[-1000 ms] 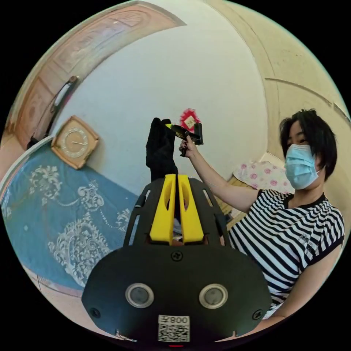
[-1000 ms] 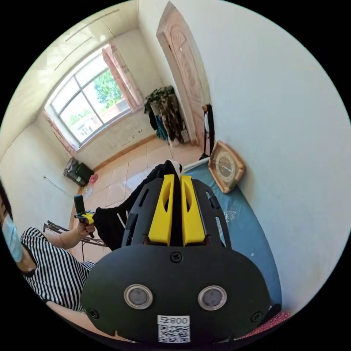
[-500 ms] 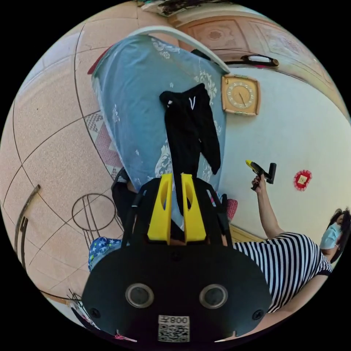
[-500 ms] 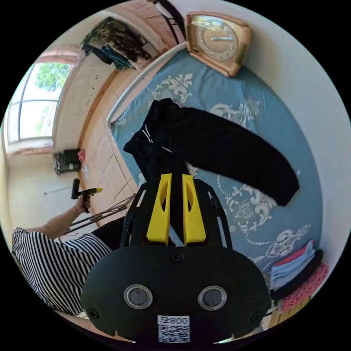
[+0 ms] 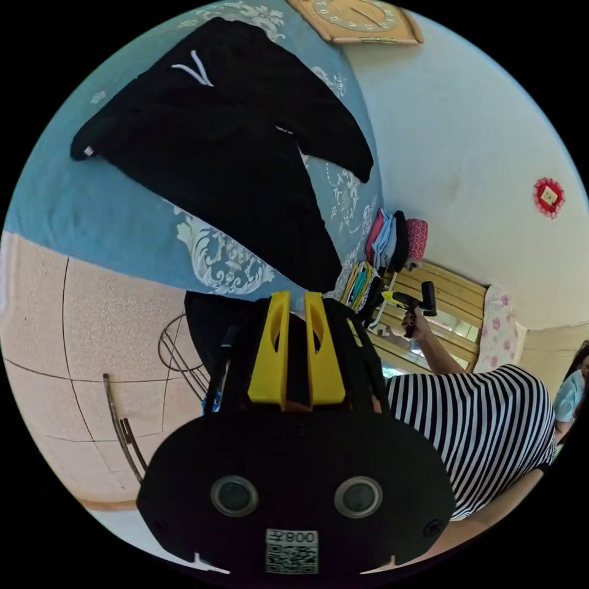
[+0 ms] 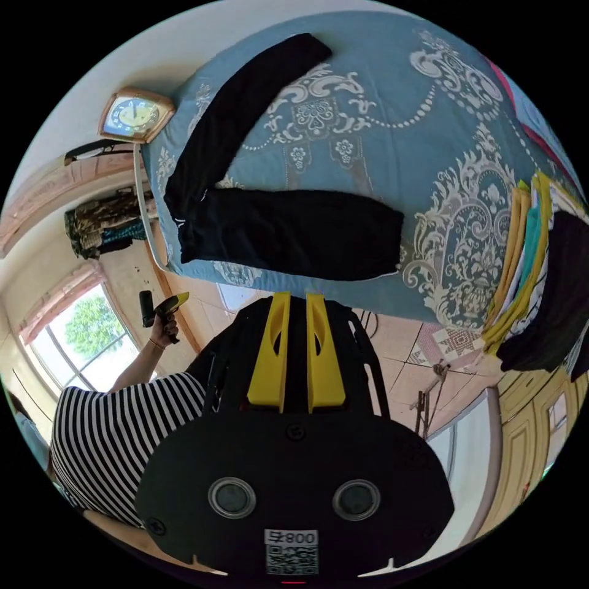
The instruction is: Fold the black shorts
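Note:
The black shorts [image 5: 233, 153] lie spread on the blue patterned bed cover [image 5: 92, 215], with their white drawstring at the waist. In the right gripper view the shorts [image 6: 294, 233] show two long legs splayed in a V across the bed cover [image 6: 368, 123]. My left gripper [image 5: 297, 294] hovers off the bed's edge near one leg end, jaws slightly apart and empty. My right gripper [image 6: 298, 296] hangs over the near bed edge, also open and empty. Each is also seen in a hand: the left gripper [image 6: 175, 300] and the right gripper [image 5: 392, 297].
A stack of folded clothes [image 6: 527, 245] sits at one end of the bed, also seen as the clothes stack [image 5: 386, 239]. A clock [image 6: 135, 116] leans at the other end. The person's striped shirt [image 5: 466, 423] is close by. Tiled floor [image 5: 73, 343] and a metal frame [image 5: 178, 362] lie below.
Both grippers held the shorts up in the air a second ago. They have since let go, and the shorts now lie flat on the bed. Both cameras have swung down and pulled back.

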Motion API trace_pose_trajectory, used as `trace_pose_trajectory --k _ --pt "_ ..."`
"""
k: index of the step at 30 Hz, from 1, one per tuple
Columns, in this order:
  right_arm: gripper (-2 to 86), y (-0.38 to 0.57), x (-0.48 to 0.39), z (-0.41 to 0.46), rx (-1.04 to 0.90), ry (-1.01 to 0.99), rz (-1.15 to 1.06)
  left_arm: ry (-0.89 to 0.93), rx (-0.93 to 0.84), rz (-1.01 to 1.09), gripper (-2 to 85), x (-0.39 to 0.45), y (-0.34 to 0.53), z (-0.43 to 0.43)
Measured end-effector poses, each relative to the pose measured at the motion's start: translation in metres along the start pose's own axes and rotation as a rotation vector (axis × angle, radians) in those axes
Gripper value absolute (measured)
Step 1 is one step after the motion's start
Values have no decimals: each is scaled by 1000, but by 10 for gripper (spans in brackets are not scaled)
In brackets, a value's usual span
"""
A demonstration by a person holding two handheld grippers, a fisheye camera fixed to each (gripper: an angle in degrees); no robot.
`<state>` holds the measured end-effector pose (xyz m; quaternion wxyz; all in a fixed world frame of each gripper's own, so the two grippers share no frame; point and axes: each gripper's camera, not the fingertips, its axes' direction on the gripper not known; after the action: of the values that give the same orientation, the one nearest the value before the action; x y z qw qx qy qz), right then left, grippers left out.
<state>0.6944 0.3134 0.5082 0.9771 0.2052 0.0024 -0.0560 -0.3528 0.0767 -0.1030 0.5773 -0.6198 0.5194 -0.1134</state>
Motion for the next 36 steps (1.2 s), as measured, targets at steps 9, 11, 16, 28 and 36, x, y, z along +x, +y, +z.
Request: trace_pose_trajectory --k 9,11,16,28,36 --pt "72 -9 112 31 38 -139 222 -63 -218 46 57 59 -85 69" --pt "76 -17 135 38 47 -167 251 -78 -266 48 59 75 -100 87" --pt "81 -39 180 47 67 -209 298 -125 -344 76 63 114 -131 121" --pt "93 -111 289 48 130 -205 359 -327 -560 343 75 260 -227 254" --pt "91 -149 347 60 105 -221 395 -354 -549 436 85 339 -287 360"
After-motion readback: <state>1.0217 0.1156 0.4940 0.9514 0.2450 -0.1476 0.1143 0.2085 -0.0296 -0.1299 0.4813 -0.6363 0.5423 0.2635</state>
